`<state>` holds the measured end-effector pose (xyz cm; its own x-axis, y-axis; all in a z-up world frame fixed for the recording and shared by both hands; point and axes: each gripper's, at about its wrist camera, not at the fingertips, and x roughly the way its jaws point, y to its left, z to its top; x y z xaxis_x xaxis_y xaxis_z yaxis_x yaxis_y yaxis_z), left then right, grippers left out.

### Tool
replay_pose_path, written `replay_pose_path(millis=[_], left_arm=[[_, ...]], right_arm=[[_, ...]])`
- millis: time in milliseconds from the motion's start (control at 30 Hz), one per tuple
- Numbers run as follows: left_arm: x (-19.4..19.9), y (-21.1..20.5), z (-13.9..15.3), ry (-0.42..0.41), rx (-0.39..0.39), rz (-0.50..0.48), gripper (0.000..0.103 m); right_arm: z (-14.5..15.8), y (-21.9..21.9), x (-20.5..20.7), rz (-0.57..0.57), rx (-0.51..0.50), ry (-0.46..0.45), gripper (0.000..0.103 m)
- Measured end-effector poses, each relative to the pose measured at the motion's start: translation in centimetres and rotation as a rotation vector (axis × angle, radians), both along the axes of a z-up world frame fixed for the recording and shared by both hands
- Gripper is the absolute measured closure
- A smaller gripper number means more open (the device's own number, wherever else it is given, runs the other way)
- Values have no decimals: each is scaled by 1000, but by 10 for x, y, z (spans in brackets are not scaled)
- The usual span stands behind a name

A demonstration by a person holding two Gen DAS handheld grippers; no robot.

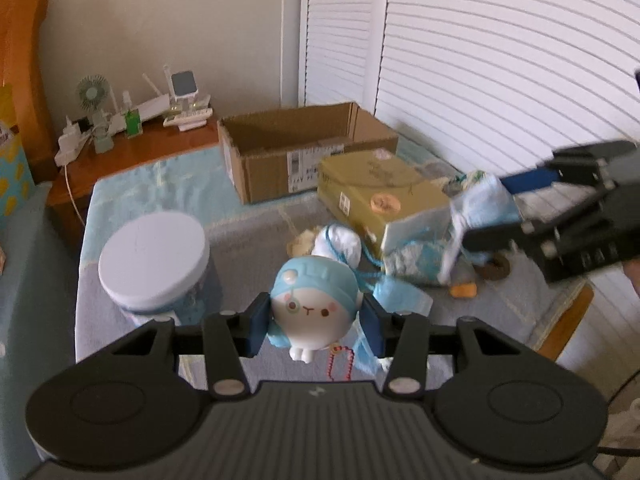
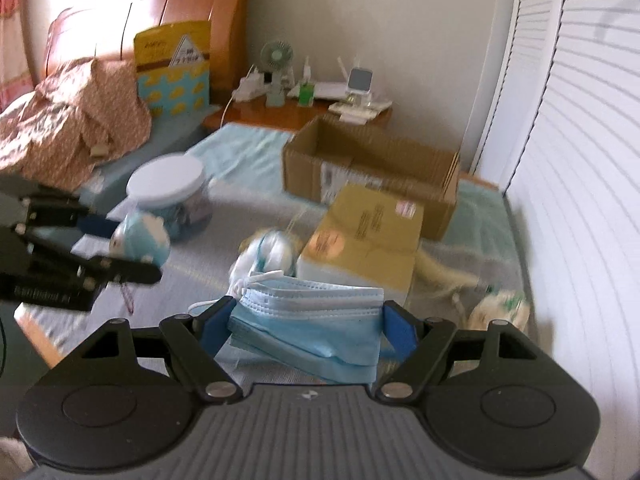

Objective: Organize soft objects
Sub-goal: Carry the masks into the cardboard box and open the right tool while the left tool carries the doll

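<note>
Above the table's near edge, left gripper (image 1: 316,322) pinches the plush toy (image 1: 314,308) by its sides; right gripper (image 2: 308,322) clamps folded face masks (image 2: 316,320), likely bound for the open cardboard box (image 1: 280,148) at the far edge.

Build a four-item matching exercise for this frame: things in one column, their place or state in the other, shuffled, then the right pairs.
Things:
1. plush doll
2. face masks
3. cardboard box
4. white-lidded jar

Places or states:
A. open-topped, at the far end of the table
B. between the right gripper jaws
C. standing on the table, lid on
D. between the left gripper jaws

Pairs: 1-D, 2-B, 3-A, 4-C
</note>
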<state>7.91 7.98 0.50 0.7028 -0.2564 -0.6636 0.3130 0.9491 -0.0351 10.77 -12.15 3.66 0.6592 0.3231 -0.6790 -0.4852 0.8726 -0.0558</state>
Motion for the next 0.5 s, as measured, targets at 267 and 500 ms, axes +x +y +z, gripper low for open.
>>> replay_pose_path(millis=[267, 500], left_arm=[[16, 2, 8, -35, -3, 4, 56], [28, 7, 3, -21, -27, 25, 56]], right_arm=[[26, 15, 58, -1, 16, -66, 21], [37, 49, 128, 37, 22, -81, 20]])
